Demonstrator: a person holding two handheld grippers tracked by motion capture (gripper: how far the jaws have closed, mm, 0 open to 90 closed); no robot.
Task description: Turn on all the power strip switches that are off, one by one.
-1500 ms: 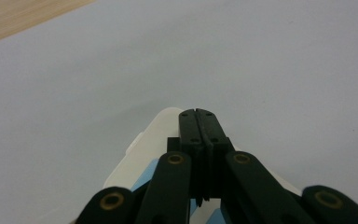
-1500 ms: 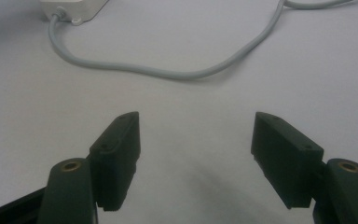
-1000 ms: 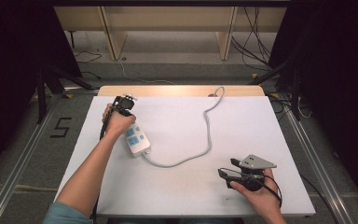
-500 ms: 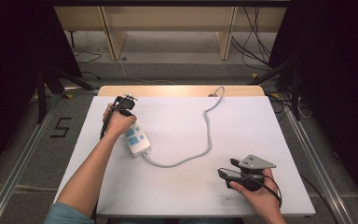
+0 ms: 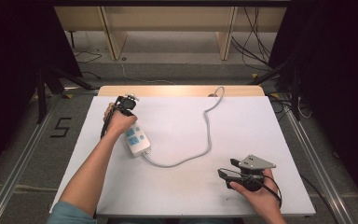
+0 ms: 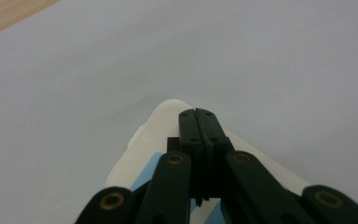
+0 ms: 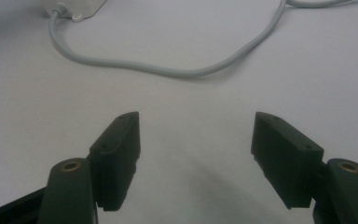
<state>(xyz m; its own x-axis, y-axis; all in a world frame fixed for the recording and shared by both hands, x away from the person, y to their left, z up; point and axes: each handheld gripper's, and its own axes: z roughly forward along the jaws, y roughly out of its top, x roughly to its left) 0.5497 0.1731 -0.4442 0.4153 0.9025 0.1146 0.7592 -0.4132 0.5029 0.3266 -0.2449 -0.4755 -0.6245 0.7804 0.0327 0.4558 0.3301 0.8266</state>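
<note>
Right, nearest first: the right hand-held gripper (image 5: 227, 169) sat low on the white counter (image 5: 261, 121) near the front edge, jaws spread wide with nothing between them, as the right gripper view confirmed (image 7: 196, 158). It pointed toward the thin grey round cable (image 5: 208, 140), which lay slack in a loose S-curve across the counter and ran off the far edge. It was well apart from both the cable and the box.

Farther out, the white rectangular plastic control box with blue button panels (image 5: 136, 138) lay flat on the counter's left half, with the cable entering at its near end. The left hand-held gripper (image 6: 200, 122) had its jaws pressed together, tips resting on or just above the top face of the box; contact couldn't be confirmed. It was gripping nothing, so this looked like a press or poke on the box rather than a pick.

Handling judgement:
- Box was probably light, rigid, hollow plastic. The smooth shell was likely to slide on the counter if pushed sideways.
- Best hold was across the two long sides near mid-length, clear of the buttons.
- Cable was flexible with some spring, so it would drag and twist the box when lifted. Gripping near the strain relief (image 7: 56, 9) would steady it.
- No fragility concern beyond the buttons and the cable joint.
</note>
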